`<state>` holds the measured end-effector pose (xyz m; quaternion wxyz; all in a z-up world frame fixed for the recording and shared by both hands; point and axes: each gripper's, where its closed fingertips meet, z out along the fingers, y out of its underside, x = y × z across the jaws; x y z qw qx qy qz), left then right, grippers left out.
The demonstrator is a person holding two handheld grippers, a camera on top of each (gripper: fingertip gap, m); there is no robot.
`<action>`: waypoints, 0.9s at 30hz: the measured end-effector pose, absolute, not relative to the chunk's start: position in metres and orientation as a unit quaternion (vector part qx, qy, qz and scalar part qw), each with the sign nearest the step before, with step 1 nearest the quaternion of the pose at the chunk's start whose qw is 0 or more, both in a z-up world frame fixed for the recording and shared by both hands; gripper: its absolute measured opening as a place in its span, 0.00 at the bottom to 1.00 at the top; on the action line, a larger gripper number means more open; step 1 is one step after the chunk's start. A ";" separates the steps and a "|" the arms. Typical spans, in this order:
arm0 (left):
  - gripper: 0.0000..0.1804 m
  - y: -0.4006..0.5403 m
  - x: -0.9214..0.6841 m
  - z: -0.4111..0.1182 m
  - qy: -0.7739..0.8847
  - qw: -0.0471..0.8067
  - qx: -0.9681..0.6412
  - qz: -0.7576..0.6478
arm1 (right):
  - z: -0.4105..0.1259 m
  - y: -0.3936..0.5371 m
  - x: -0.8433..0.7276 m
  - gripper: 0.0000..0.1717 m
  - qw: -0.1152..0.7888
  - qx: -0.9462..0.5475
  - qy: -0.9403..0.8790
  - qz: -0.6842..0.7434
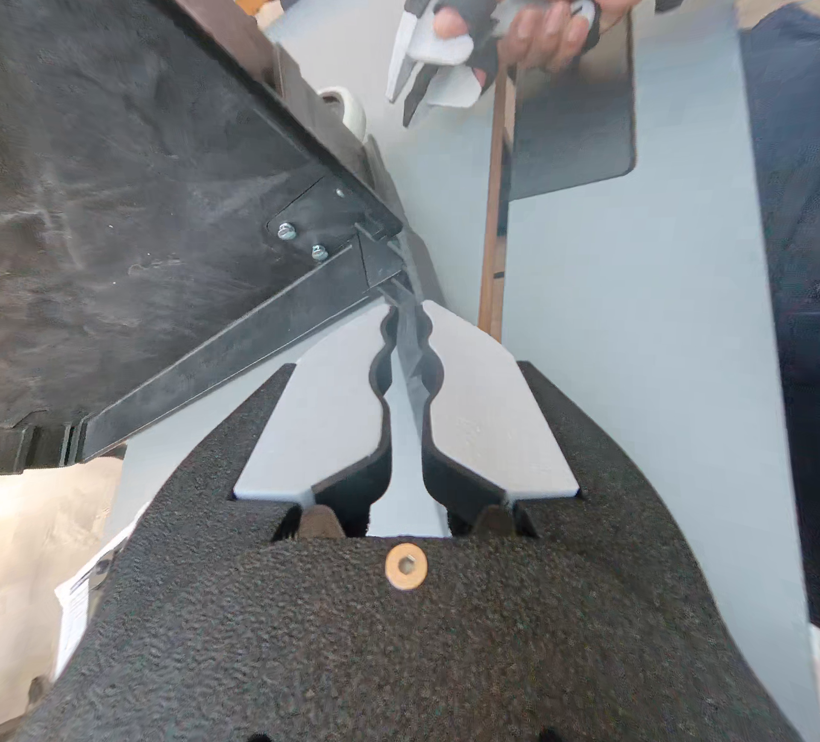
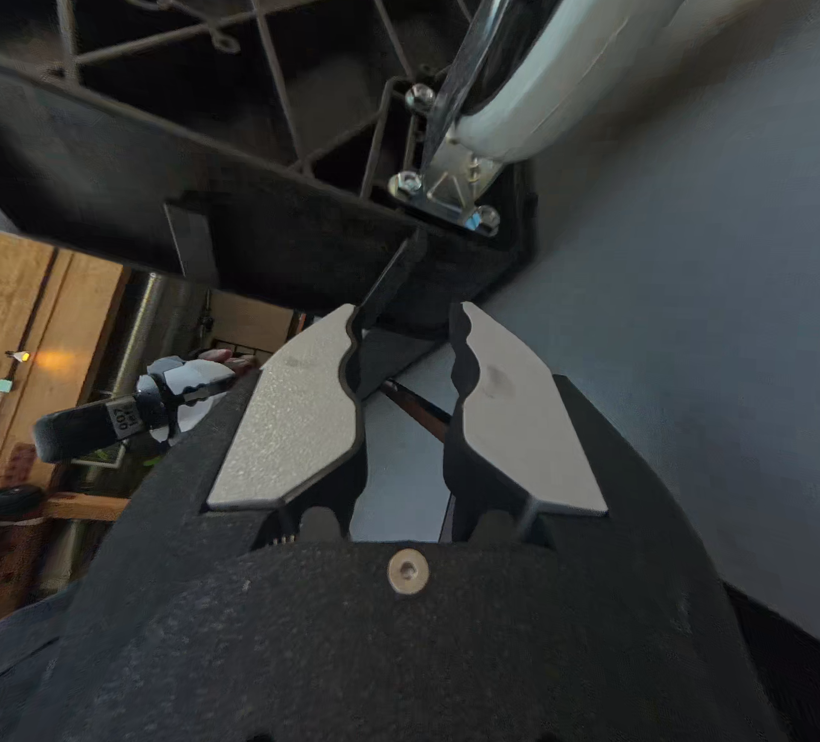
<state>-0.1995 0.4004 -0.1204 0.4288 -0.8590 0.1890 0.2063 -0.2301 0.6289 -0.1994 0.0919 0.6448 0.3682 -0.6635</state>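
Two hand-held grippers work beneath upturned dark furniture. The left hand-held gripper (image 1: pixel 407 312) is clenched on a thin dark strap (image 1: pixel 410 348), pads pressing both sides; the strap's long axis runs from 6 toward 12 o'clock, up to a black bracket (image 1: pixel 377 250) with two bolts. The right hand-held gripper (image 2: pixel 404 312) stands released; a dark flap (image 2: pixel 381 277) touches its left finger (image 2: pixel 306 401) only, slanting toward 1 o'clock, below a ribbed black underside (image 2: pixel 222 33).

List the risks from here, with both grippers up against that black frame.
1. The dark strip between the left gripper's fingertips is thin, so it may slip free.
2. The right gripper, jaws open, sits close under the metal bracket and could knock against it.
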 end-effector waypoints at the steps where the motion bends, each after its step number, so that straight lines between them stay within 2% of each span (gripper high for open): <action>1: 0.04 0.397 -0.185 -0.118 0.187 0.448 -0.852 0.199 | -0.194 0.614 -0.214 0.22 0.073 0.632 0.392 -0.664; 6: 0.04 0.398 -0.106 -0.130 0.181 0.544 -0.809 0.135 | -0.172 0.512 -0.120 0.19 0.061 0.495 0.484 -0.719; 10: 0.04 0.407 -0.045 -0.167 0.172 0.596 -0.781 0.077 | -0.188 0.447 -0.048 0.17 0.043 0.427 0.491 -0.758; 14: 0.04 0.403 0.018 -0.201 0.172 0.633 -0.754 0.023 | -0.218 0.426 0.015 0.09 -0.007 0.389 0.457 -0.800; 17: 0.04 0.392 0.055 -0.231 0.168 0.644 -0.747 0.001 | -0.248 0.423 0.044 0.08 0.030 0.399 0.432 -0.808; 23: 0.04 0.358 0.103 -0.304 0.087 0.631 -0.771 -0.005 | -0.274 0.397 0.079 0.02 0.078 0.390 0.420 -0.816; 27: 0.02 0.327 0.135 -0.321 0.017 0.662 -0.750 -0.005 | -0.295 0.358 0.103 0.00 0.129 0.393 0.433 -0.801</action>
